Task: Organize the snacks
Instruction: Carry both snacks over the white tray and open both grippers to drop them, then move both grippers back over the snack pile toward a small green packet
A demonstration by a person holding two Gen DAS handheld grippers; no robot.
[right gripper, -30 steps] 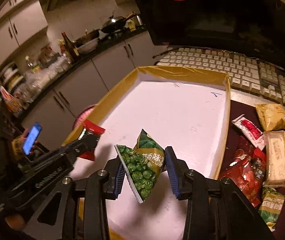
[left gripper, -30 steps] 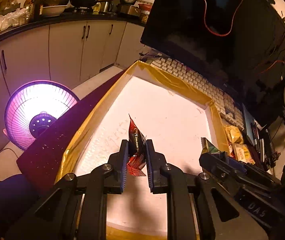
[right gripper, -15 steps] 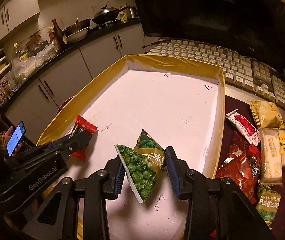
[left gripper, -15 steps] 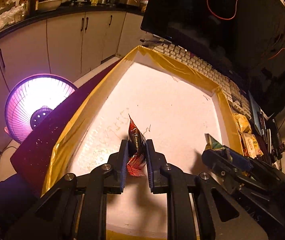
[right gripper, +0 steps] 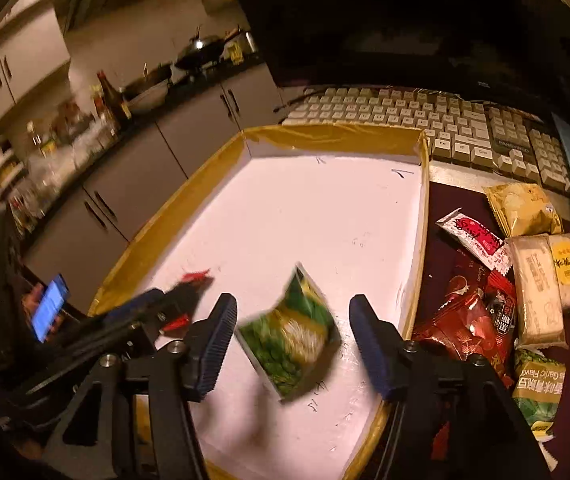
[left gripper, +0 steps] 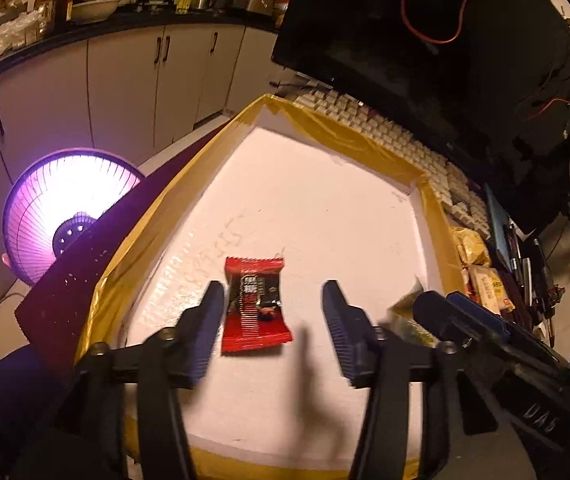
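- Kitchen cabinets [left gripper: 125, 92] and a glowing round heater [left gripper: 65, 216] lie beyond the left gripper [left gripper: 273, 320]; its fingers [left gripper: 205, 332] are spreading, and the flat red foil snack packet [left gripper: 255, 306] sits between them, unclamped, over the white yellow-taped tray [left gripper: 325, 136].
- Right view: the right gripper [right gripper: 293, 340] fingers [right gripper: 369, 344] are parting around a blurred green pea snack bag [right gripper: 293, 340], tilted, pads clear of it; loose snack packets [right gripper: 517, 280] lie on the desk beyond the right finger.

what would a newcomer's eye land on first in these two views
First, the two packets between opening jaws over the white tray: a red snack packet at the left gripper, a blurred green pea packet at the right gripper. Next, the glowing purple heater beyond the tray's left side.
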